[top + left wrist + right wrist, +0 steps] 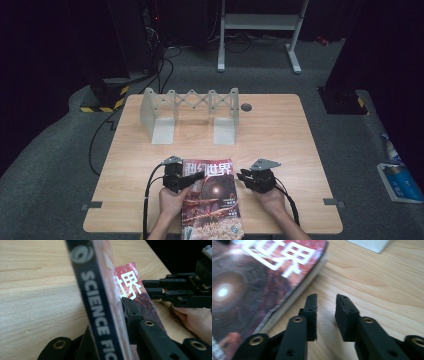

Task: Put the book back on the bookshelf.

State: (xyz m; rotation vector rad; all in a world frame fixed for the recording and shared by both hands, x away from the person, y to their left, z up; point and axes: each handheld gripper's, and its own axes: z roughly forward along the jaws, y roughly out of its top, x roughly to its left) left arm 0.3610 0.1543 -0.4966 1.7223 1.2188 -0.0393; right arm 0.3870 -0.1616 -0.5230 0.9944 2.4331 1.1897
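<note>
A grey metal expandable book rack [190, 114] stands on the light wooden table [280, 135], beside a small dark round grommet [246, 107].

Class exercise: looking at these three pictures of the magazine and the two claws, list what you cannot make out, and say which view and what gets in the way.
- Magazine: its near end is cut off by the bottom edge of the high view.
- Spine lettering: in the left claw view it runs off the bottom edge, so the title is incomplete.
- Left claw: one jaw is hidden behind the magazine's spine.
- Small print on the cover: blurred in the right claw view.
- Right claw: nothing between its jaws.
</note>
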